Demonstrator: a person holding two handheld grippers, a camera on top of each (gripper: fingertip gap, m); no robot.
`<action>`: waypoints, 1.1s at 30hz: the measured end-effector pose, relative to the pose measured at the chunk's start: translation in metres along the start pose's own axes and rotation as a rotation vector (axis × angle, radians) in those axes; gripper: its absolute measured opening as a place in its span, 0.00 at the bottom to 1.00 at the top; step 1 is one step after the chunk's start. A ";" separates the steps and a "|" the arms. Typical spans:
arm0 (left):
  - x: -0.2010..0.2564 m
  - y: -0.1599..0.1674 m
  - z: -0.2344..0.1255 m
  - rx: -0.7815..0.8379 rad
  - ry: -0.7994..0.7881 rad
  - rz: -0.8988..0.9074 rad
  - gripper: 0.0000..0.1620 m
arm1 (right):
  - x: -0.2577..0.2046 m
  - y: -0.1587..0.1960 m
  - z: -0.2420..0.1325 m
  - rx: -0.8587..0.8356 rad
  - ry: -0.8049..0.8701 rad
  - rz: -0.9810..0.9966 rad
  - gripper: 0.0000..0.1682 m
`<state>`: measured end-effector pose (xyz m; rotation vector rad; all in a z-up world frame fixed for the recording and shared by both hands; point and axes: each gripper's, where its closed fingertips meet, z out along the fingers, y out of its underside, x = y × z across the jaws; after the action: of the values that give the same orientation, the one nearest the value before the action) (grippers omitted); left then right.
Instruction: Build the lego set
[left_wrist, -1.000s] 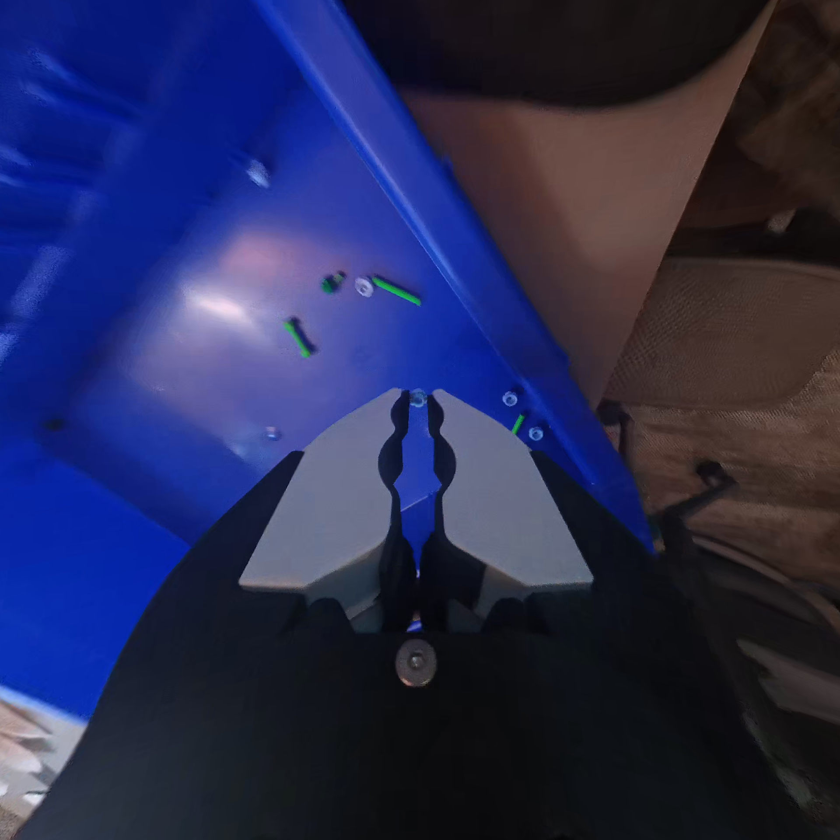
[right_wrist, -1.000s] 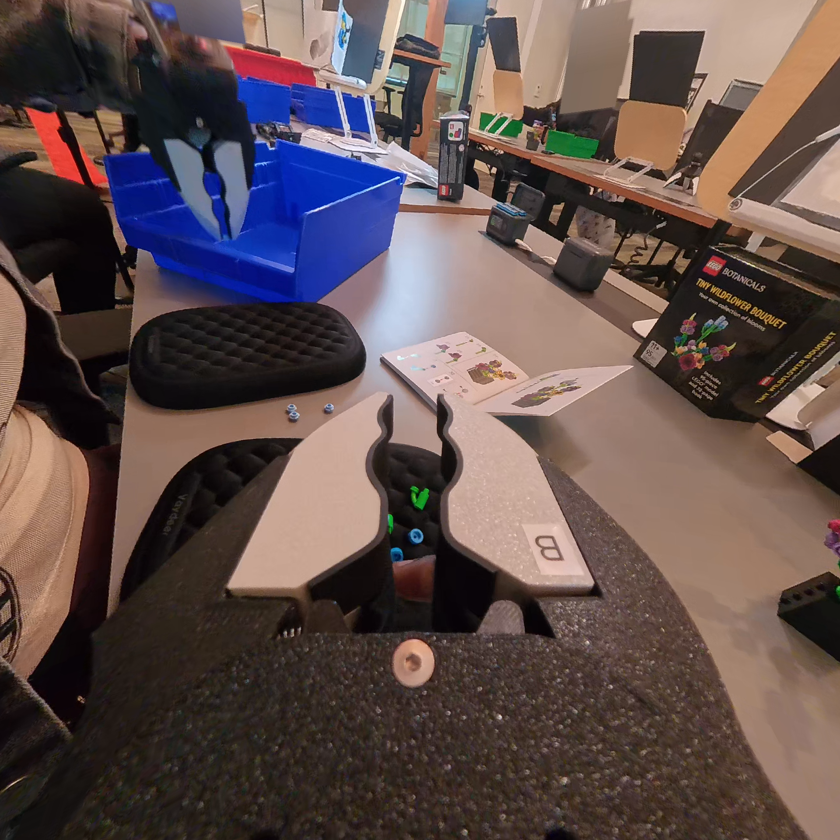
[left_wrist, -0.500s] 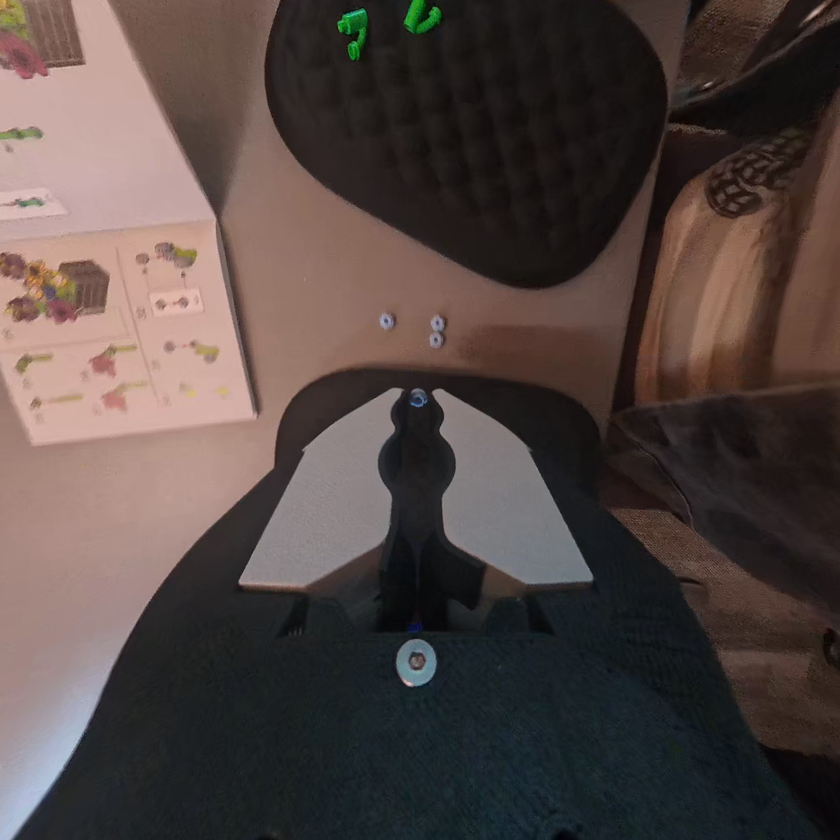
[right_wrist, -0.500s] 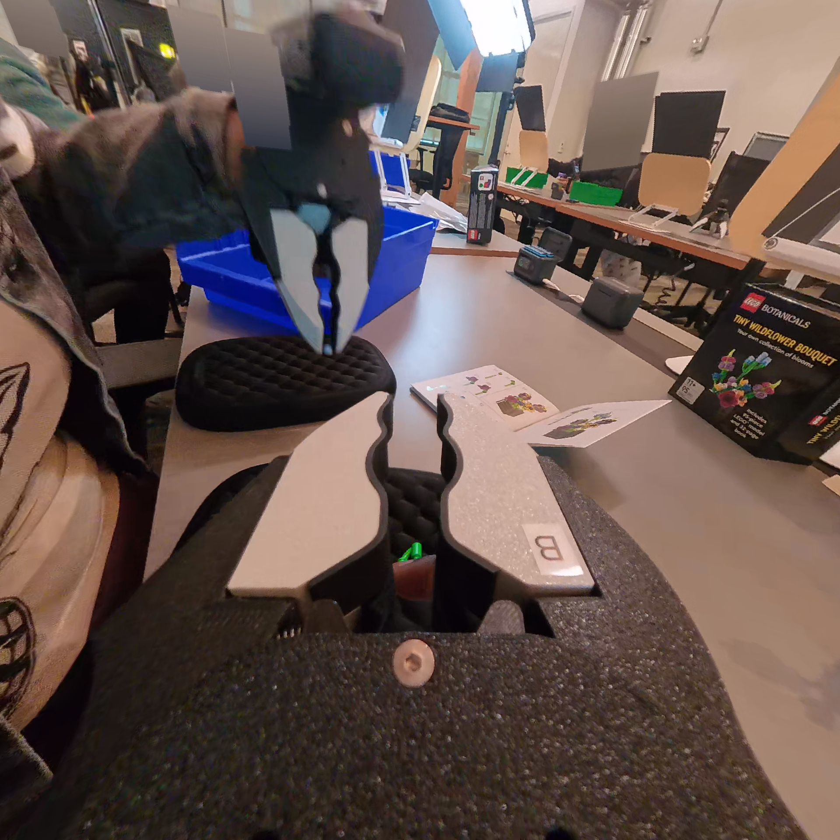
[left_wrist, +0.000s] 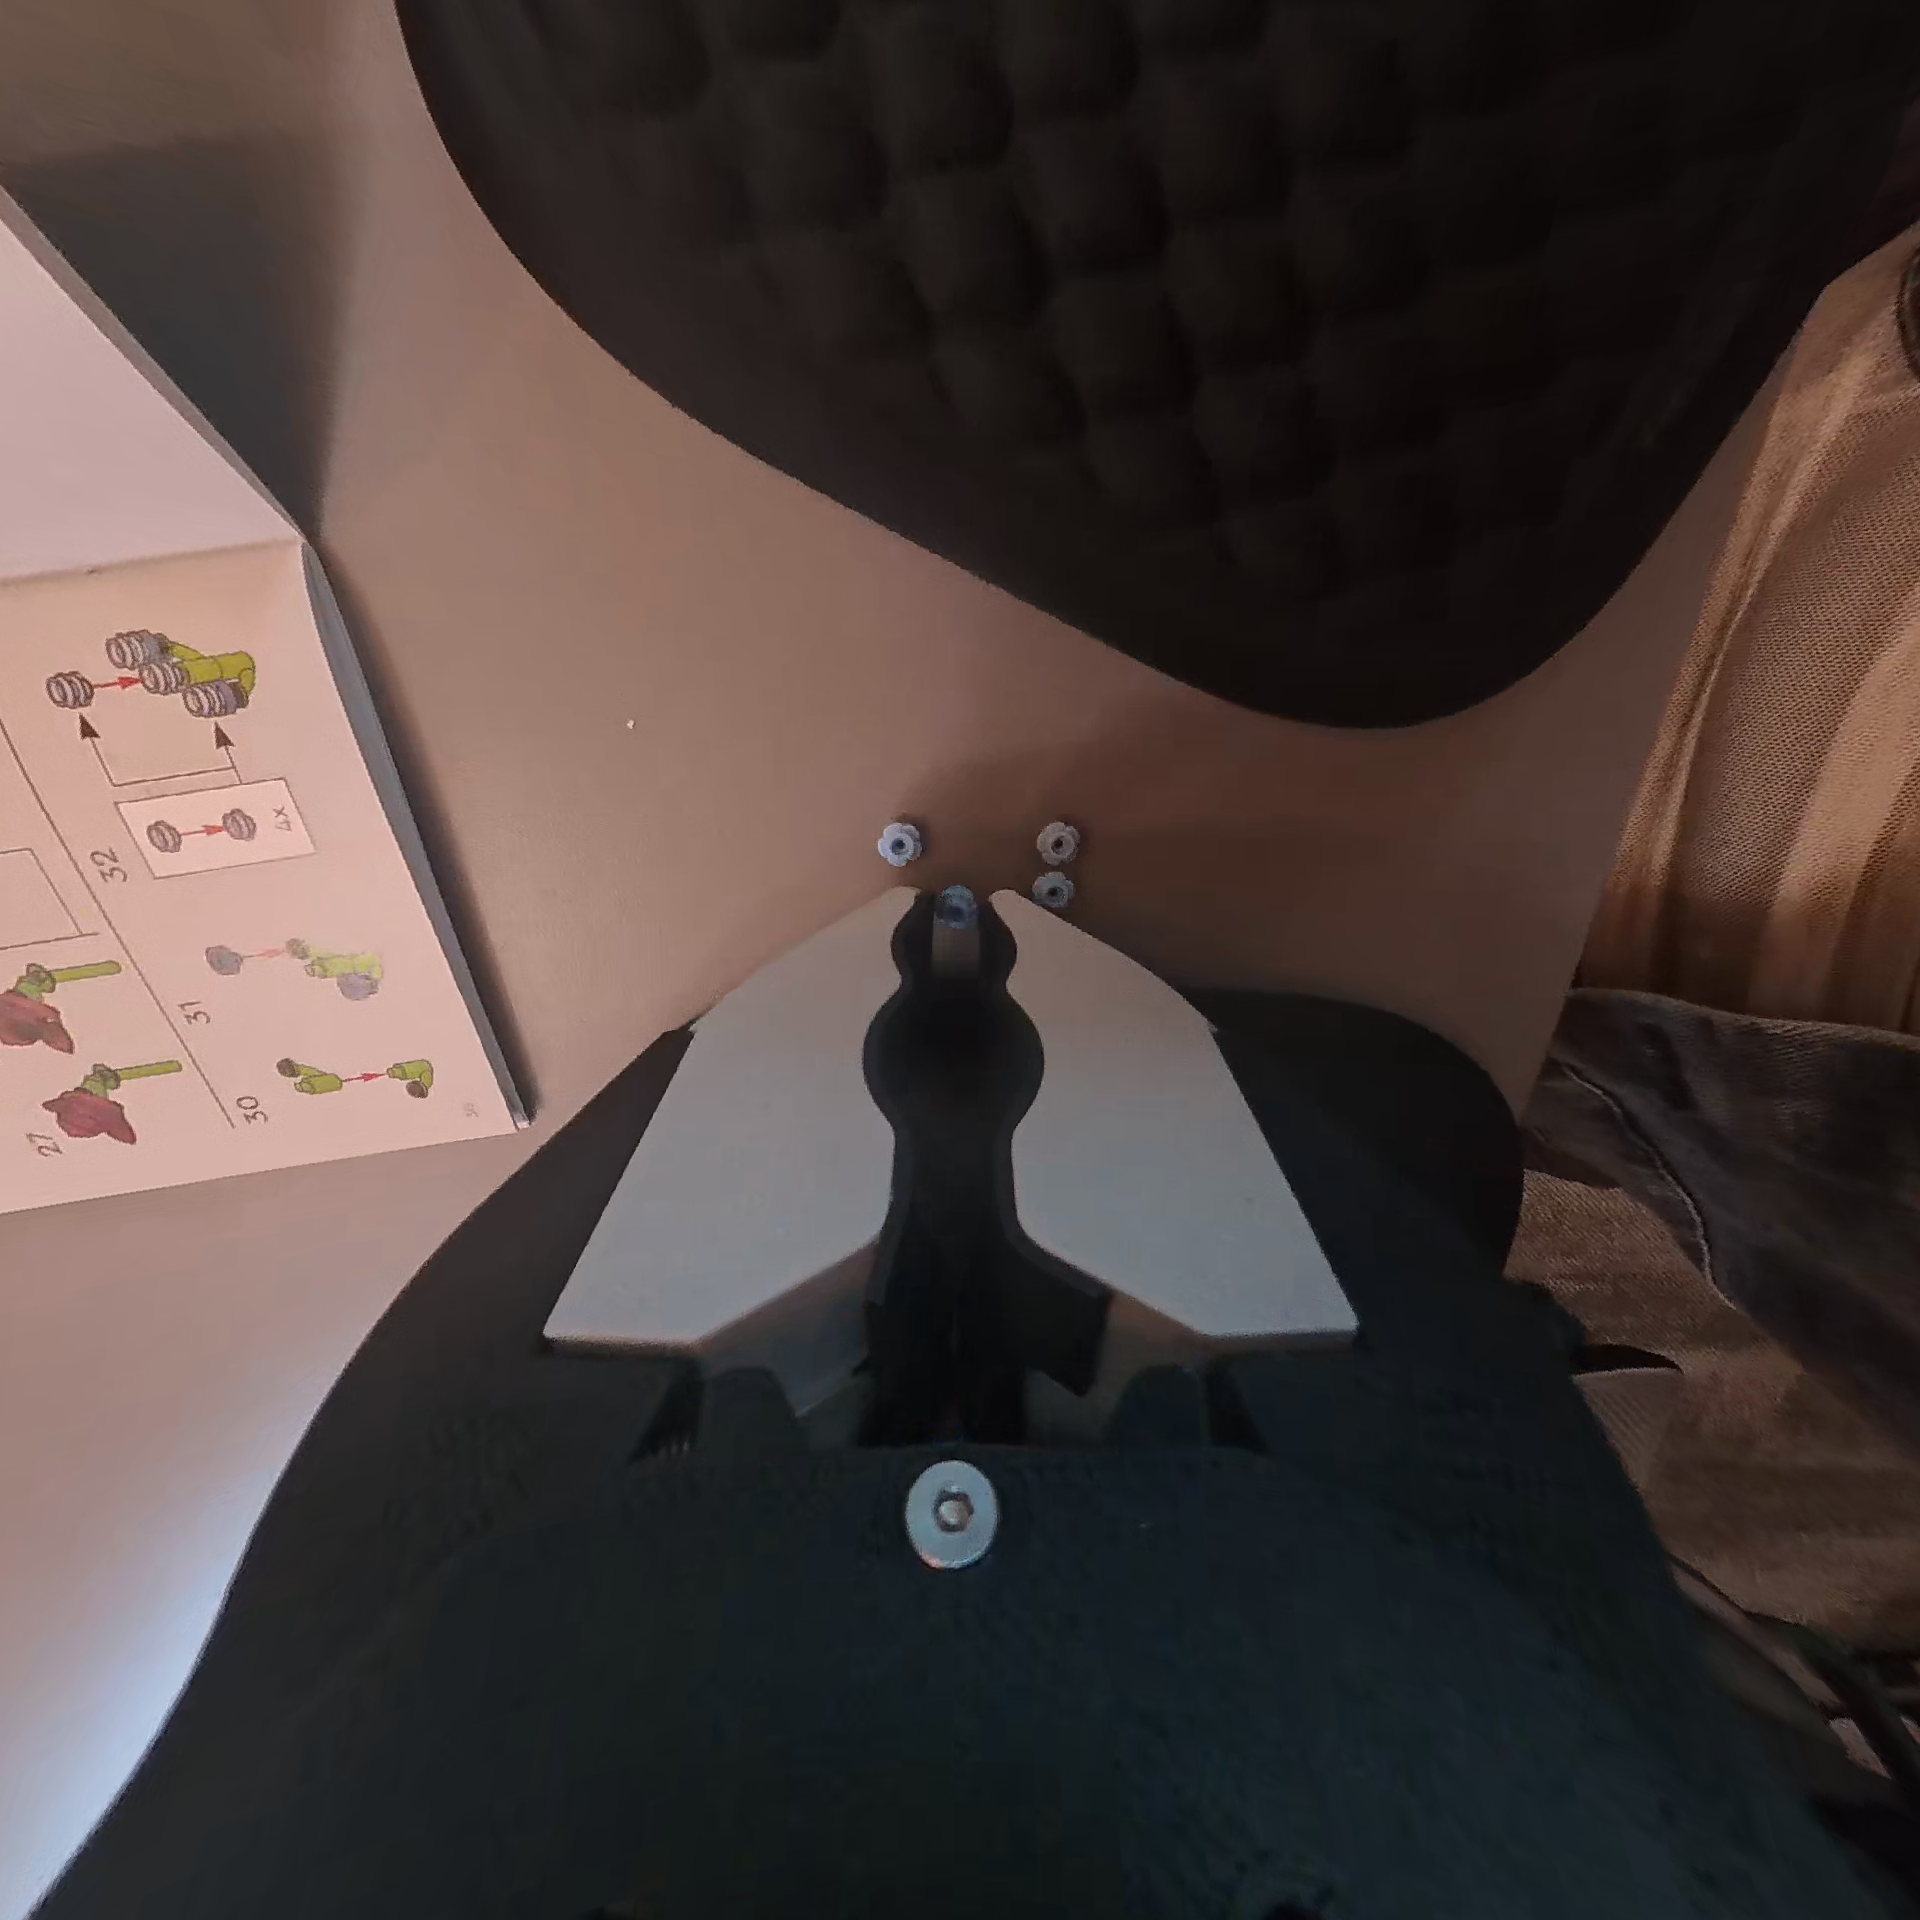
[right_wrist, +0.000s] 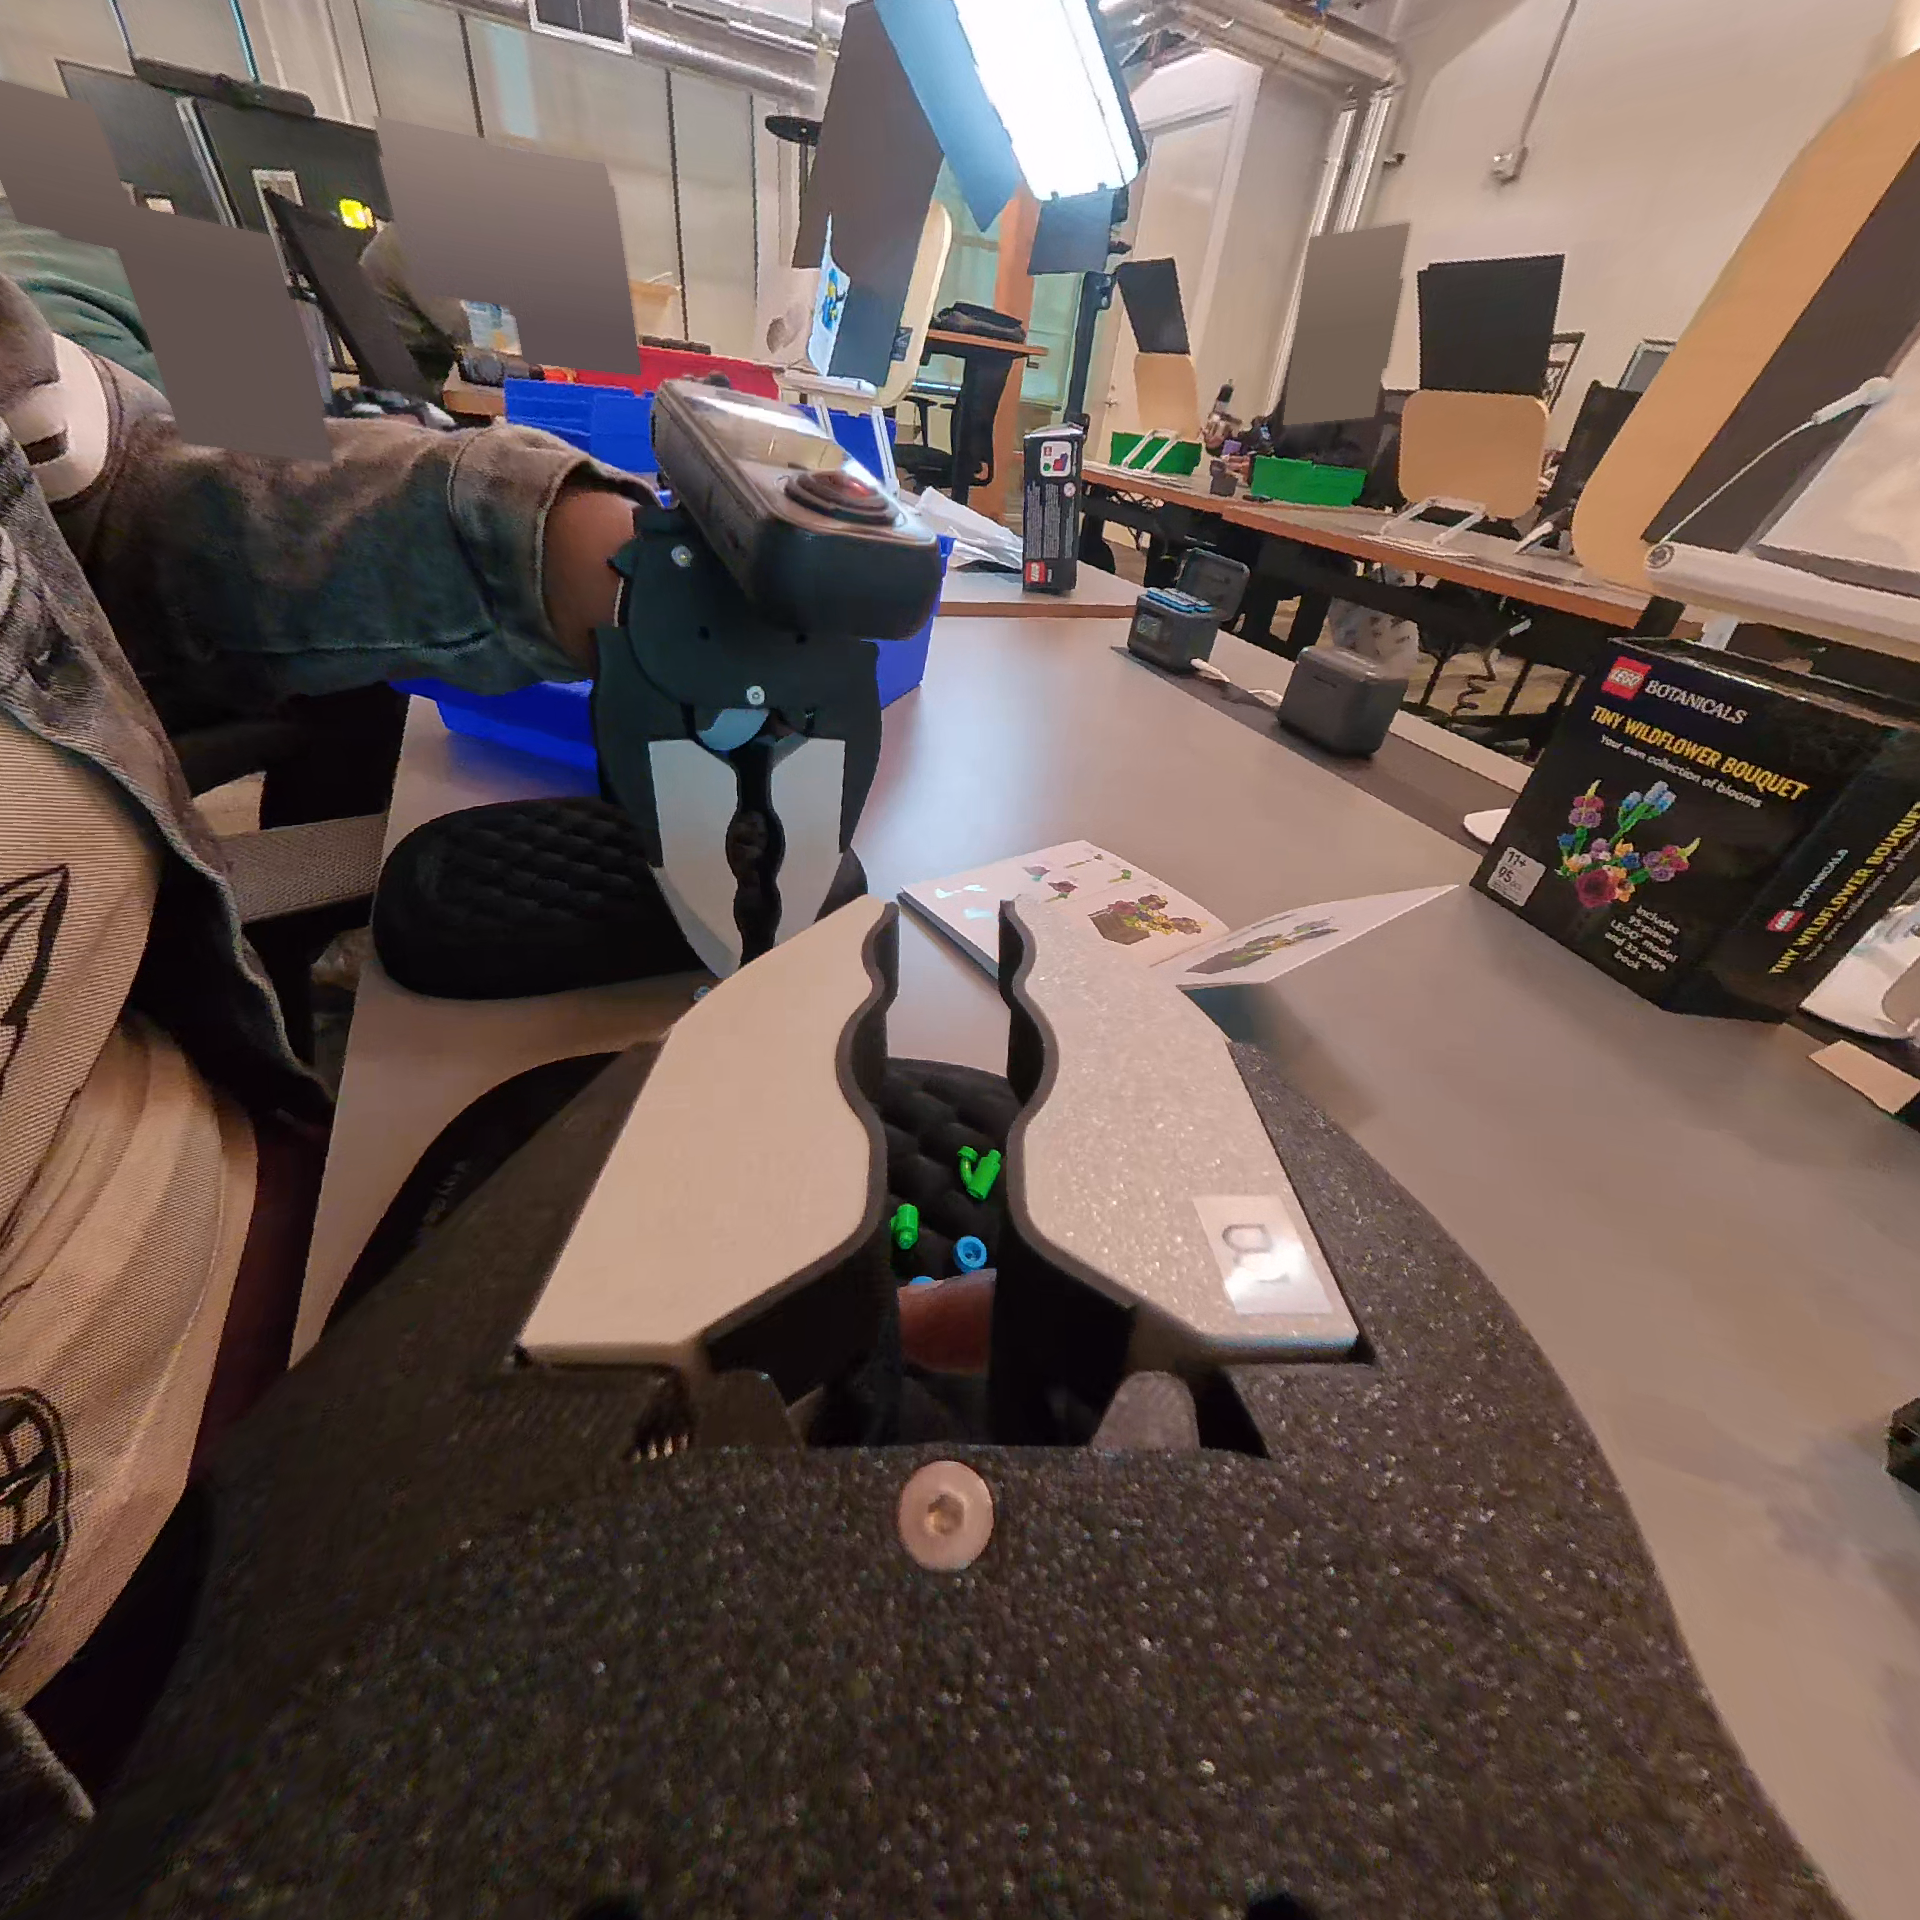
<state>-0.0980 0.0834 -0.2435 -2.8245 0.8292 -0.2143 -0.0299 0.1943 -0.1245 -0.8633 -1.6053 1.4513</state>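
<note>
My left gripper (left_wrist: 954, 902) is shut on a small pale blue round piece (left_wrist: 953, 906) held at its tips. It hovers low over the grey table (left_wrist: 644, 790), right beside three similar pale round pieces (left_wrist: 899, 844) (left_wrist: 1058, 840) (left_wrist: 1055, 888) lying loose. The left gripper also shows in the right wrist view (right_wrist: 740, 951), pointing down in front of a black pad (right_wrist: 520, 894). My right gripper (right_wrist: 945, 925) is open and empty, above a second black pad (right_wrist: 935, 1122) that holds green pieces (right_wrist: 977, 1169) and a blue piece (right_wrist: 968, 1252).
An open instruction booklet (left_wrist: 156, 831) (right_wrist: 1091, 914) lies on the table. A blue bin (right_wrist: 520, 717) stands behind the far pad. The black set box (right_wrist: 1704, 831) stands at the right. A person's sleeve (right_wrist: 312, 582) and torso are at the left.
My left gripper has carried the pale piece out of the blue bin, over the pad, and down to the table beside the three loose pieces. My right gripper has barely moved.
</note>
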 end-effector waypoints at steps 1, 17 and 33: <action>0.000 0.001 0.001 -0.006 0.001 0.000 0.06 | 0.000 0.000 0.000 -0.001 0.002 -0.001 0.11; -0.026 0.022 -0.124 0.485 -0.349 -0.259 0.33 | 0.002 0.004 0.001 0.001 -0.004 0.027 0.11; -0.024 0.100 -0.173 0.704 -0.541 -0.458 0.90 | 0.004 0.012 0.012 0.040 -0.036 0.152 0.46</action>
<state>-0.2030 -0.0102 -0.0999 -2.1756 -0.0309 0.1683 -0.0430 0.1938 -0.1363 -0.9581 -1.5600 1.6073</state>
